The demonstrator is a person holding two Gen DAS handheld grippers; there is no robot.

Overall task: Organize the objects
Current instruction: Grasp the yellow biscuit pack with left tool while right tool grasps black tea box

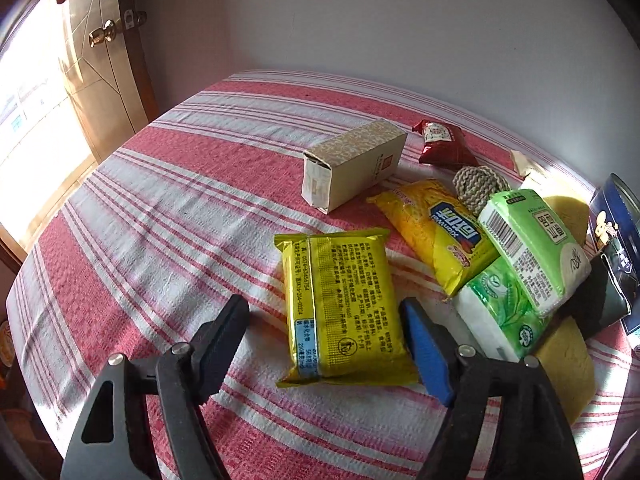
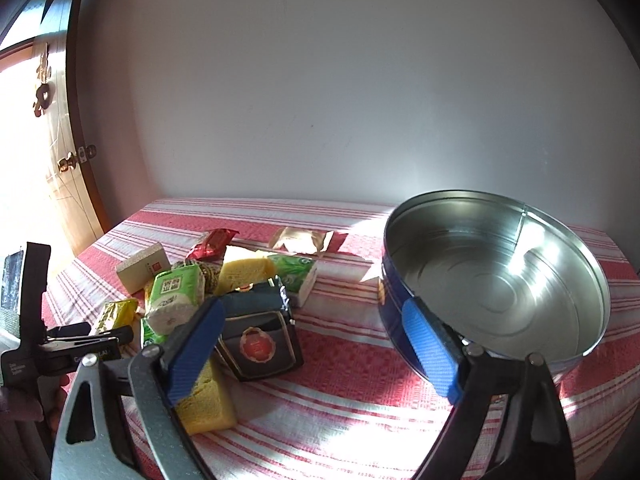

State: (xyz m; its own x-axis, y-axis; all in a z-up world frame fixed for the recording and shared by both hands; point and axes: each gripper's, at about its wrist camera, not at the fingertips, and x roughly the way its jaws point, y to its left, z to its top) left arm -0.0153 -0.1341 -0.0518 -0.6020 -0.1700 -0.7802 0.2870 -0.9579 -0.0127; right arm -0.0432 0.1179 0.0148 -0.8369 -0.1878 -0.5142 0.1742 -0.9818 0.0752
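Nearest the left wrist camera is the yellow snack packet [image 1: 340, 304], lying printed-back-up on the red and white striped cloth [image 1: 160, 216]. It sits right between the spread fingers of the left gripper [image 1: 324, 320]. Jaws are released; the blue pad at 3 o'clock looks just beside the packet's edge and the other finger is well clear at 9, so nothing is gripped yet.

Progress, going by what shows: basically zero. In the right wrist view the round metal tin [image 2: 496, 276] sits at about 2 o'clock and its shiny inside is completely bare. I'm guessing that's where the stuff goes, though the task line doesn't say. The right gripper [image 2: 316, 344] is spread wide too, holding nothing, one blue pad near the tin's blue wall and the other over the clutter.

Everything still to sort is loose on the cloth:
- beige carton [image 1: 352, 164] on its side, around 12 o'clock from the packet
- red wrapper snack [image 1: 444, 144] further back, toward 1
- second yellow biscuit pack [image 1: 440, 232] at 2 o'clock
- green tissue pack [image 1: 532, 248] stacked on another green and white tissue pack [image 1: 500, 316], at 3
- knitted scrubber thing [image 1: 476, 188] tucked behind the tissue packs
- yellow sponge [image 2: 208, 404] by the right gripper's left finger, with a dark box with a red seal [image 2: 260, 344] just beside it
- small tan sachet [image 2: 300, 240] near the wall

So the first pick seems about to happen, and the whole pile is left.
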